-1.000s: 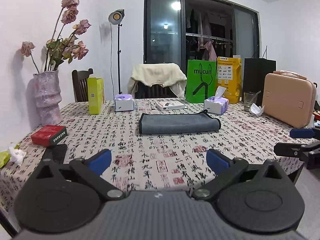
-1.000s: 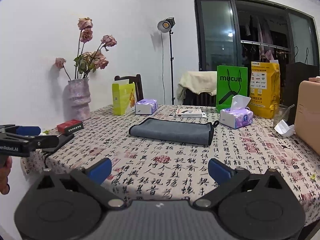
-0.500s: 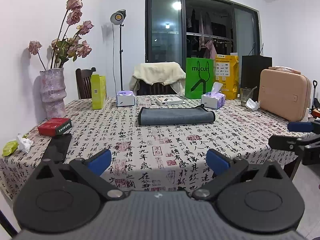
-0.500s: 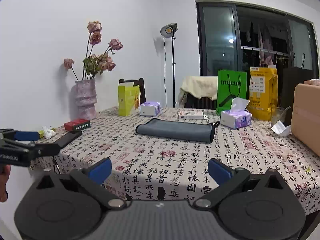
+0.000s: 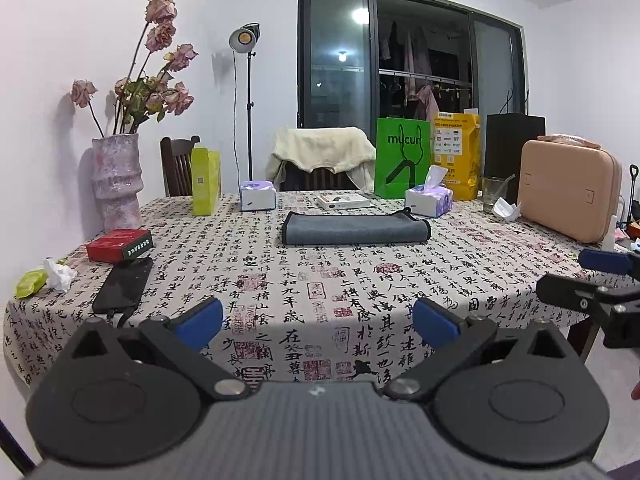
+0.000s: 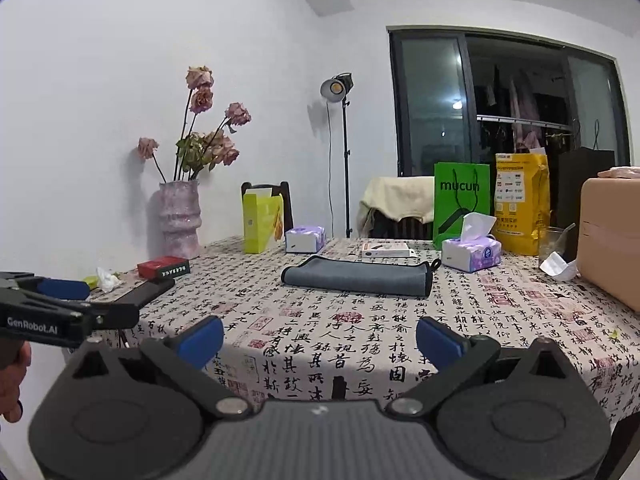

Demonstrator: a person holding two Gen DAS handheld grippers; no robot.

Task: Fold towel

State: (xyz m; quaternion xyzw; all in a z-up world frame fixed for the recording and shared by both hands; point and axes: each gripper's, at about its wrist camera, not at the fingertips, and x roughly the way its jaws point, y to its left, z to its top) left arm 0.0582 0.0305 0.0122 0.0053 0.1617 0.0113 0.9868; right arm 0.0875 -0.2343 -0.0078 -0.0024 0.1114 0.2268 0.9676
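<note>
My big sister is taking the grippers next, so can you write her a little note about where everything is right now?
Left gripper: open, empty, held off the near edge of the table.
Right gripper: open, empty, also at the near edge.
Grey towel: lies flat mid-table as a folded rectangle, in front of the tissue box. Neither gripper touches it.
Done: the towel already looks folded into a long strip.
Left: probably only checking whether one more fold is wanted; otherwise nothing.
Mind the phone near the left edge.
</note>
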